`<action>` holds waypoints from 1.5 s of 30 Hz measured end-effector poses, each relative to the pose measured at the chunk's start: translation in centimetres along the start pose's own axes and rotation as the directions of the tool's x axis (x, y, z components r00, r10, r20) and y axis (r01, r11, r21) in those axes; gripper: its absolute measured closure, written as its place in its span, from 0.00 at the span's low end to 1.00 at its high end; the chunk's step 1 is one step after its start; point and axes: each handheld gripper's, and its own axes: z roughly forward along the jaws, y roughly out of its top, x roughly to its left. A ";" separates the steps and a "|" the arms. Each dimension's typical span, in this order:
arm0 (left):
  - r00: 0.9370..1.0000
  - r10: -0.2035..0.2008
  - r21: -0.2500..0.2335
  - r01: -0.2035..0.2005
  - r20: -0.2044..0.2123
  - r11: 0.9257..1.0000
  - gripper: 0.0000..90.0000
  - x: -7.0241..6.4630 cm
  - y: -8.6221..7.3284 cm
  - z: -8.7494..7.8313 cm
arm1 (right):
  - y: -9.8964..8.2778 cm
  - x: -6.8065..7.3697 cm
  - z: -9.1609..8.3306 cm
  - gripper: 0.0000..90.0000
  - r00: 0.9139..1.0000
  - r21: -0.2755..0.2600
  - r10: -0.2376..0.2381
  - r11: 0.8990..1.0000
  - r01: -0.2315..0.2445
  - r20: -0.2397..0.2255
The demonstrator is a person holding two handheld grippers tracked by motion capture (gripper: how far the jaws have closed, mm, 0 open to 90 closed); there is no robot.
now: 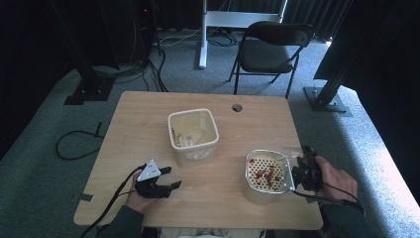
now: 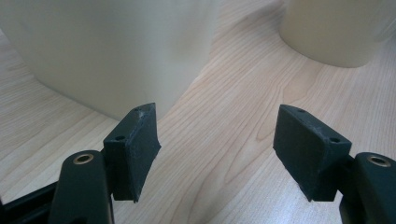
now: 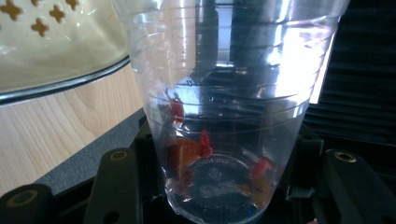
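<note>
My right gripper [image 1: 300, 171] is shut on a clear plastic cup [image 3: 224, 93] at the table's right edge, its jaws pressing the cup's lower sides. A few red pieces [image 3: 187, 151] cling near the cup's bottom. The cup [image 1: 293, 154] sits right beside a metal-rimmed bowl [image 1: 246, 174] holding a white perforated strainer with red pieces [image 1: 265, 173]. The strainer's rim [image 3: 56, 51] shows upper left in the right gripper view. My left gripper [image 1: 173, 177] rests on the table at front left, open with nothing between its jaws [image 2: 215, 121].
A white square container [image 1: 171, 131] with pale contents stands mid-table, just beyond my left gripper; its wall [image 2: 107, 51] looms close ahead. The bowl's side [image 2: 331, 32] shows farther off. A folding chair [image 1: 270, 47] stands beyond the table.
</note>
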 end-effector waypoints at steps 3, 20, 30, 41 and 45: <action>1.000 -0.001 0.000 0.001 -0.001 1.000 0.35 0.0 0.0 0.0 | 0.0 0.0 -0.1 0.50 1.000 -0.015 0.009 1.000 -0.010 -0.004; 1.000 -0.003 0.002 0.003 0.003 1.000 0.35 0.0 0.0 0.1 | 0.6 0.4 -0.1 0.50 1.000 -0.014 -0.017 1.000 0.018 0.011; 1.000 0.000 0.004 0.000 0.001 1.000 0.35 -0.1 -0.1 0.0 | 0.9 0.5 0.0 0.51 1.000 -0.029 -0.018 0.999 0.019 0.010; 1.000 -0.002 0.007 0.002 0.001 1.000 0.35 0.0 -0.1 0.1 | 0.9 0.6 0.0 0.51 1.000 -0.031 0.000 1.000 0.001 0.008; 1.000 0.000 0.008 0.000 0.000 1.000 0.35 0.0 0.0 0.1 | 0.9 0.5 0.0 0.51 1.000 -0.034 0.000 0.999 0.000 0.012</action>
